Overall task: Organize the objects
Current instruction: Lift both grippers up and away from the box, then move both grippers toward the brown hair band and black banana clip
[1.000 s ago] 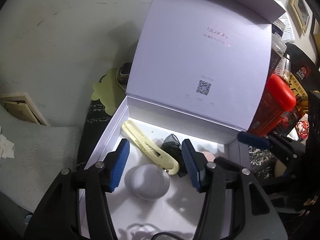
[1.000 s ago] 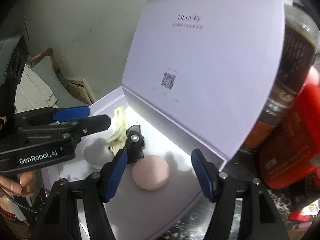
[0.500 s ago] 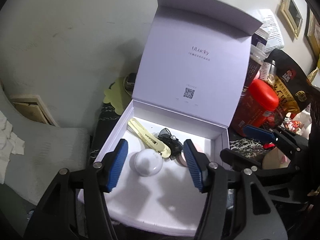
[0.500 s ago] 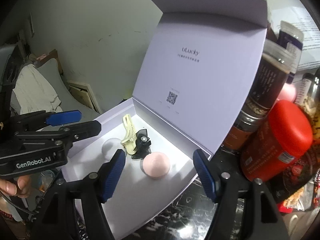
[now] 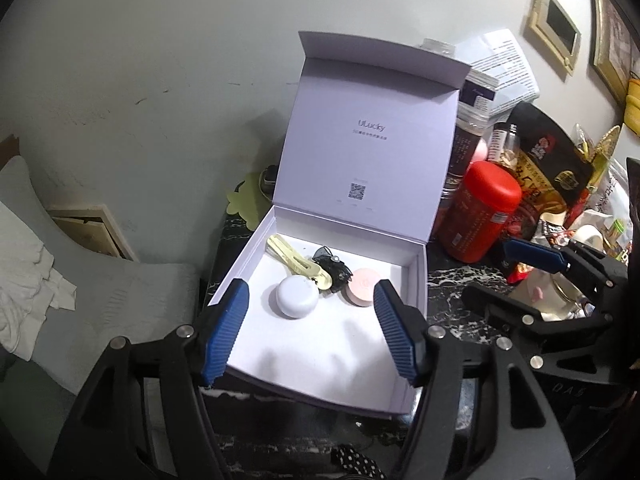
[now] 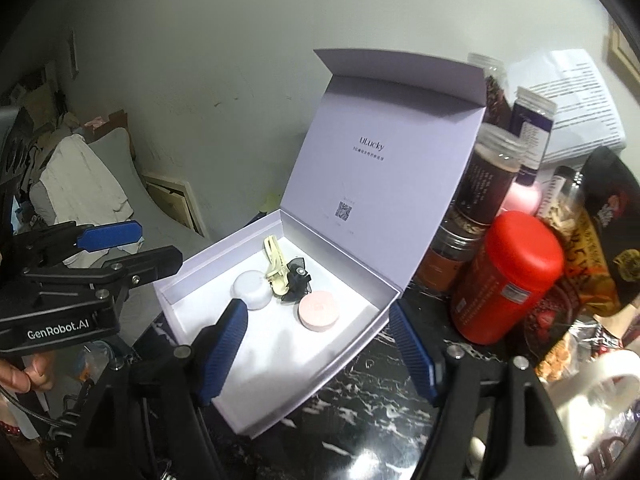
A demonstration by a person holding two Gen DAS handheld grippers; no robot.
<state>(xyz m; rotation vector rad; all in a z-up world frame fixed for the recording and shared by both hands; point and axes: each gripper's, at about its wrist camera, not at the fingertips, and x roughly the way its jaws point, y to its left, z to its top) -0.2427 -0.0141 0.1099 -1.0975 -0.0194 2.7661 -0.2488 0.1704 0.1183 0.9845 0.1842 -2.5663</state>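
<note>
Box point(image 5: 320, 360) open on dark marble table point(image 6: 380, 420), ahead of both grippers | left gripper point(image 5: 310, 326) & right gripper point(image 6: 320, 350) jaws apart, empty | grey wall point(image 5: 160, 80) behind

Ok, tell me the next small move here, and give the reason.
Probably reach the right gripper to the upright lid and fold it shut: both grippers are open and empty, and the clips and two round cases already lie inside the box.

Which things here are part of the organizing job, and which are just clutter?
Job: open white lidded box; round white case; round pink case; pale yellow hair clip; black bow clip.

Clutter: red canister; dark spice jars; black snack bag.
</note>
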